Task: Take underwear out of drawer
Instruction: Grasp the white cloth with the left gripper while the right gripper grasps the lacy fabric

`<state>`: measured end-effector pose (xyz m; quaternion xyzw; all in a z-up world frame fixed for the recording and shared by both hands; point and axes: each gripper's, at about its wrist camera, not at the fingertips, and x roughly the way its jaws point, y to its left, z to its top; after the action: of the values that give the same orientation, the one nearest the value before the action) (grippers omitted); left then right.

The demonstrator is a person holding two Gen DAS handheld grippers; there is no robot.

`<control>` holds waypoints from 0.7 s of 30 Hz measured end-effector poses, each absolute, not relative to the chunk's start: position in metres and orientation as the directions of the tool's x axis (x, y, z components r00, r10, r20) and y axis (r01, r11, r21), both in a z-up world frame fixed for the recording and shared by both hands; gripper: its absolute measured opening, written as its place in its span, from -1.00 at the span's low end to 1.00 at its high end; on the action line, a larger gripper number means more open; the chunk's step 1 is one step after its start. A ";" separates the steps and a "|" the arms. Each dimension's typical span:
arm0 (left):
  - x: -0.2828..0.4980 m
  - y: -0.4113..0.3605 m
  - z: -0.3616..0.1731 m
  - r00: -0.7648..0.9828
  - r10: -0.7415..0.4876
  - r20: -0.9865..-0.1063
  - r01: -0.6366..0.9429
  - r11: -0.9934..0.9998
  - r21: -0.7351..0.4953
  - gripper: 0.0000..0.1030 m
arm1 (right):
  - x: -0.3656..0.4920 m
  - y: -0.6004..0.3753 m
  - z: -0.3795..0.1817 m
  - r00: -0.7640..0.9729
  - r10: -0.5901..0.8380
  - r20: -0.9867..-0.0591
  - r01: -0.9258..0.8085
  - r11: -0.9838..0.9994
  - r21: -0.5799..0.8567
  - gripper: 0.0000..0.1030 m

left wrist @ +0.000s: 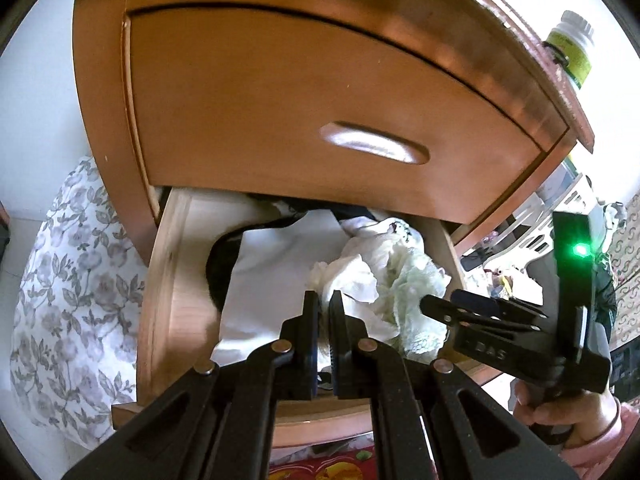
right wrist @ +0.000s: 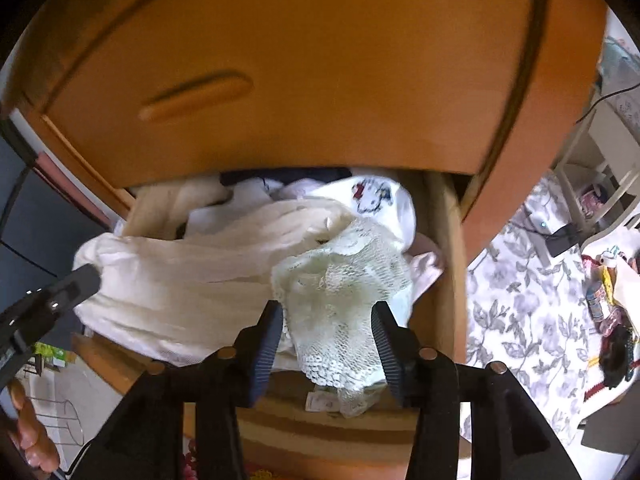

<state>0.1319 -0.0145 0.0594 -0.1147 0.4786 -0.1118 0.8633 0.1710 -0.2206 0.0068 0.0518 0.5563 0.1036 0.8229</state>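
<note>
The lower drawer [left wrist: 160,300] of a wooden nightstand is pulled out and stuffed with clothes. A pale lace underwear [right wrist: 340,280] lies bunched at the drawer's front right, one end hanging over the front edge. My right gripper [right wrist: 328,340] is shut on it, with the lace filling the gap between the pads. From the left wrist view, the right gripper [left wrist: 440,304] sits beside the lace bundle [left wrist: 408,280]. My left gripper [left wrist: 325,300] is nearly closed on a fold of white cloth [left wrist: 280,264]. Its tip [right wrist: 86,276] meets the cloth's [right wrist: 168,280] left end.
The closed upper drawer front [left wrist: 320,100] overhangs the open one. A black garment [left wrist: 220,264] and a cartoon-print white garment [right wrist: 372,196] lie deeper in. A bottle [left wrist: 572,48] stands on the nightstand top. Floral fabric [right wrist: 520,312] lies beside the nightstand. A hand [left wrist: 560,412] holds the right gripper.
</note>
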 end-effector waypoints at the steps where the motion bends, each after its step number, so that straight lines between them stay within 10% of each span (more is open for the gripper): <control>1: 0.132 -0.014 0.058 0.514 -0.304 -0.802 0.084 0.948 -0.306 -0.92 | 0.174 -0.218 0.003 0.351 0.226 -0.909 -0.113 0.974 0.198 0.05; 16: 0.146 -0.010 0.027 0.472 -0.315 -0.823 0.072 0.944 -0.321 -0.92 | 0.199 -0.215 -0.050 0.219 0.067 -0.973 -0.061 0.997 0.054 0.17; 21: 0.150 -0.013 0.020 0.459 -0.327 -0.826 0.073 0.941 -0.332 -0.92 | 0.196 -0.236 -0.053 0.229 0.094 -0.969 -0.044 0.995 0.087 -0.58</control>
<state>0.1499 -0.0130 0.0197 -0.1254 0.5066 -0.1181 0.8448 0.1961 -0.2362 -0.0531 0.0205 0.6194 0.0441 0.7835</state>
